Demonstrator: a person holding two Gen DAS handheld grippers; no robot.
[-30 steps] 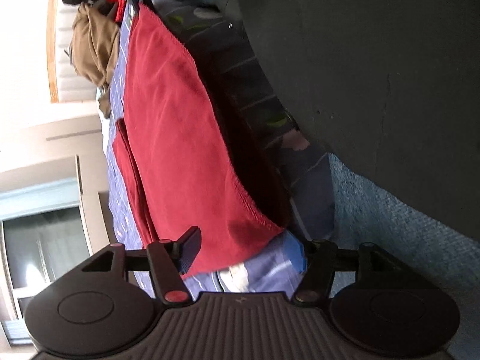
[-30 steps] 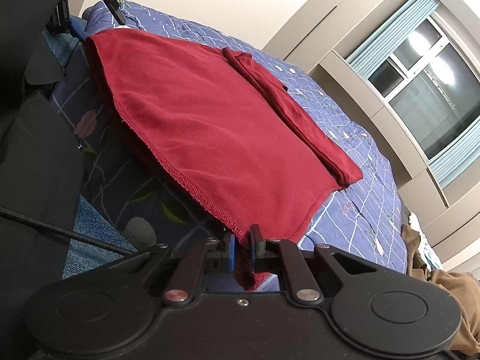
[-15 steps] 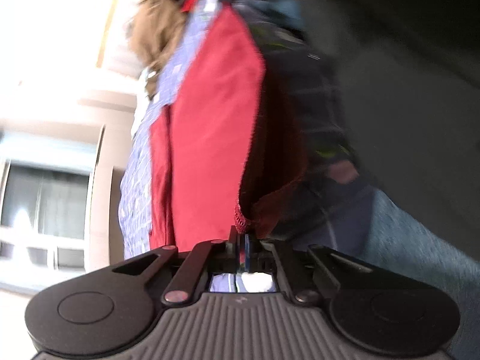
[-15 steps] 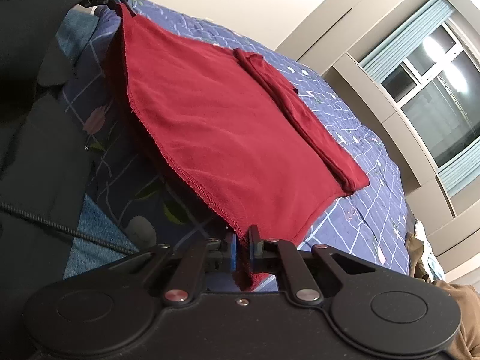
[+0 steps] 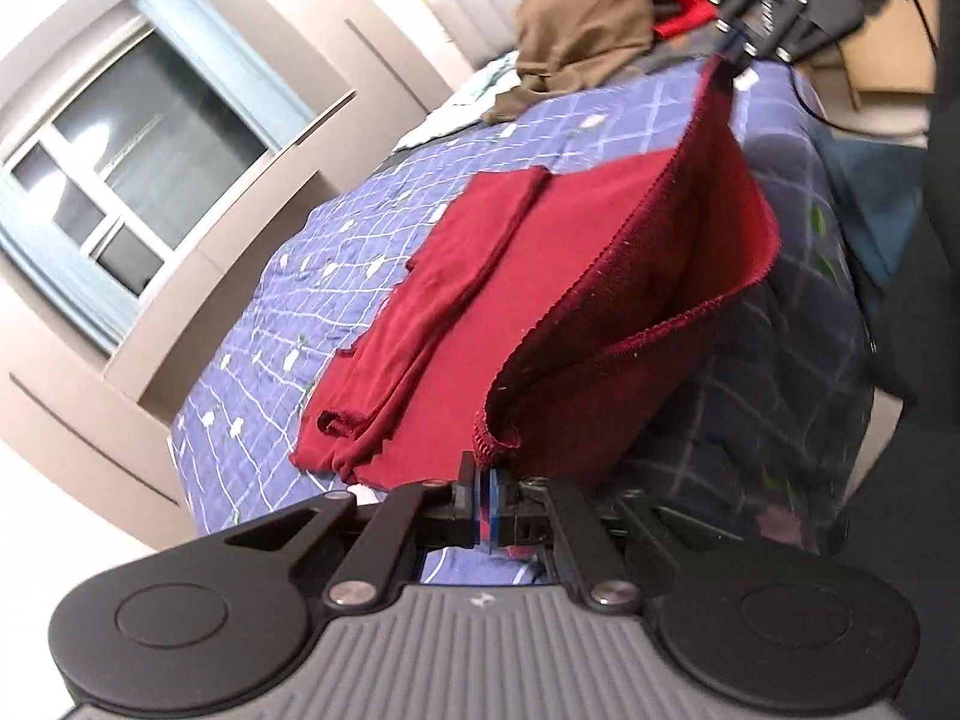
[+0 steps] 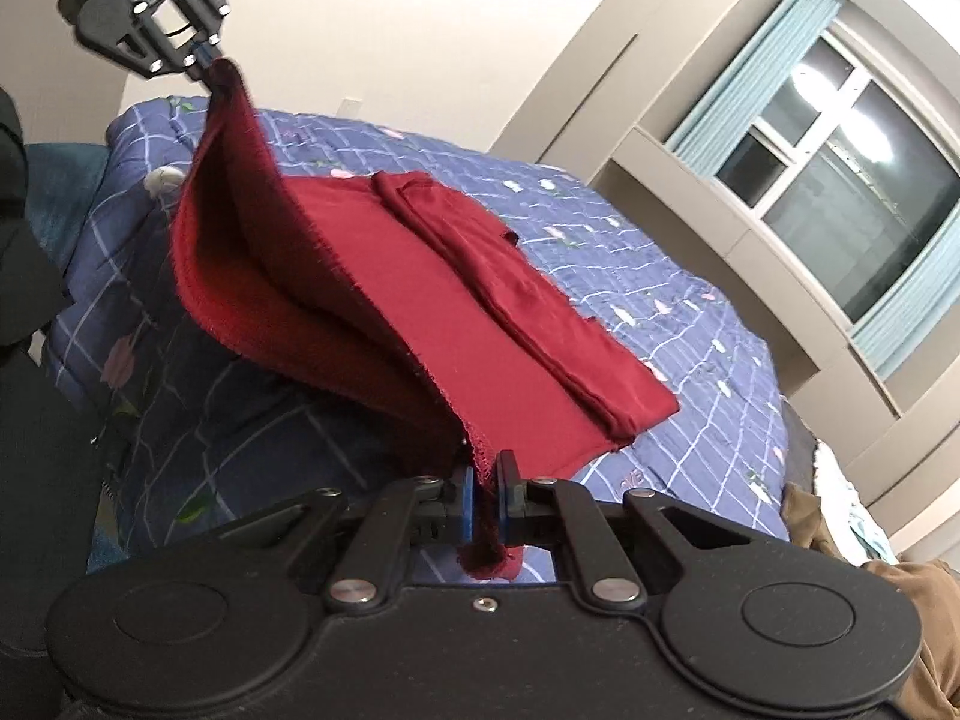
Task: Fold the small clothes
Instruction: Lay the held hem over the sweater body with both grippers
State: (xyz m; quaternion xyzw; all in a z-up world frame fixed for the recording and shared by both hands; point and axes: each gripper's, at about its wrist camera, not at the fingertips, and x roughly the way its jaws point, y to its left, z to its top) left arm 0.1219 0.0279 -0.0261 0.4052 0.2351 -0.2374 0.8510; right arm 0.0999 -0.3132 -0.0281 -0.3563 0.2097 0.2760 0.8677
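A dark red garment lies on a blue checked bedspread, its sleeves folded in along the far side. Its near hem is lifted off the bed and sags between two held corners. My left gripper is shut on one hem corner; it also shows at the top left of the right wrist view, left gripper. My right gripper is shut on the other corner, with a tuft of cloth hanging below the pads; it appears at the top right of the left wrist view, right gripper.
A brown garment is heaped at the bed's far end beside light cloth. A window with blue blinds is set in the wall behind the bed. A person's dark clothing stands at the bed's near edge.
The left gripper closed on the hem corner, then rolled upright and rose. Both grippers lifted the hem, so the near edge now hangs off the bed.
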